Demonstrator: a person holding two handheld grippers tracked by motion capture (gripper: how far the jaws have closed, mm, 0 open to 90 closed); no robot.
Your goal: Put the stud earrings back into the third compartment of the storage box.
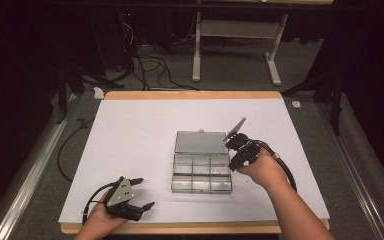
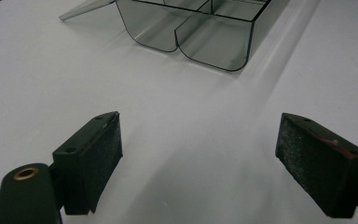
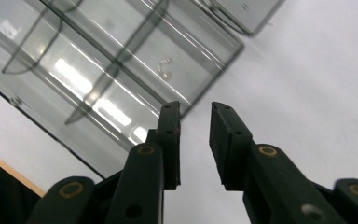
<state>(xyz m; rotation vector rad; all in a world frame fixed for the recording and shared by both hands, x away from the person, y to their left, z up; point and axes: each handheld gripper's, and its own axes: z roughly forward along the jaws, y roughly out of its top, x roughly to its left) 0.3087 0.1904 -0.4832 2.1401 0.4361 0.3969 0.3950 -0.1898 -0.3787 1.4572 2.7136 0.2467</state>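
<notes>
A clear plastic compartment box (image 1: 201, 172) sits mid-table with its lid (image 1: 200, 142) laid open flat behind it. My right gripper (image 1: 231, 143) hovers at the box's right rear corner, near the lid's hinge. In the right gripper view the gripper (image 3: 196, 109) is open by a narrow gap with nothing between the pads, above the box (image 3: 121, 56). A small pale curved piece (image 3: 166, 69) shows in one compartment. My left gripper (image 1: 146, 192) rests at the table's front left, open wide and empty. In the left gripper view the gripper (image 2: 200, 163) faces the box (image 2: 205, 32).
The white table top (image 1: 130, 130) has a wooden rim (image 1: 195, 94) at the back and front. Beyond the far edge are cables (image 1: 150, 67) on the floor and a white stand's legs (image 1: 196, 55). Dark rails run along both sides.
</notes>
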